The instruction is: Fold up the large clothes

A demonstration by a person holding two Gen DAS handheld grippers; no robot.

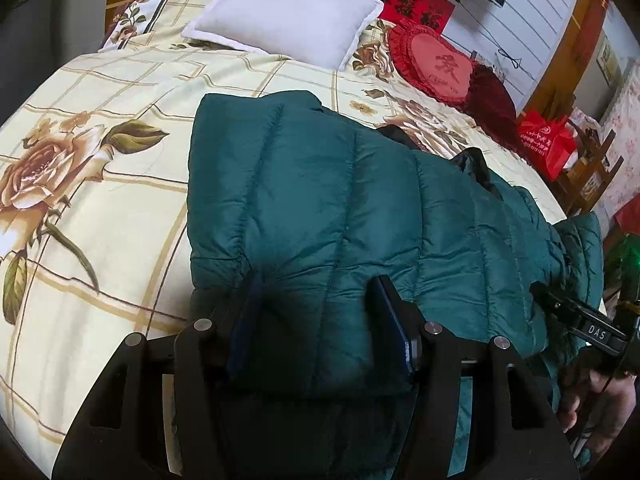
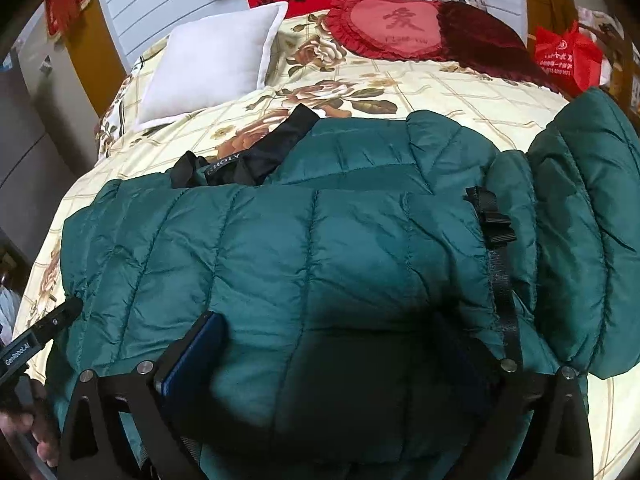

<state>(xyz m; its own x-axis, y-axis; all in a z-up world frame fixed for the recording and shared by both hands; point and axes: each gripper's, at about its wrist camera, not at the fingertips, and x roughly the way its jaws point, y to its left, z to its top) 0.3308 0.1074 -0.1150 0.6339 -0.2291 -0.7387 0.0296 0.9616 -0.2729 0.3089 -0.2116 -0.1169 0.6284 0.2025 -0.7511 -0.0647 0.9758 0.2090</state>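
Note:
A dark green quilted down jacket (image 1: 340,208) lies folded lengthwise across the floral bedspread (image 1: 100,200); it also fills the right wrist view (image 2: 304,248). Its black collar lining (image 2: 248,160) sticks out at the far edge, and the hood (image 2: 588,216) lies at the right. My left gripper (image 1: 320,320) is open, its jaws wide apart, with a bulge of the jacket's near edge between them. My right gripper (image 2: 332,356) is also open, with the near edge of the jacket bulging between its jaws; its right finger is hidden in shadow. Each gripper shows at the edge of the other's view.
A white pillow (image 1: 288,12) and a red heart cushion (image 1: 436,64) lie at the head of the bed. A red bag (image 1: 548,140) sits on a wooden chair beside the bed. A black strap (image 2: 500,264) lies across the jacket near the hood.

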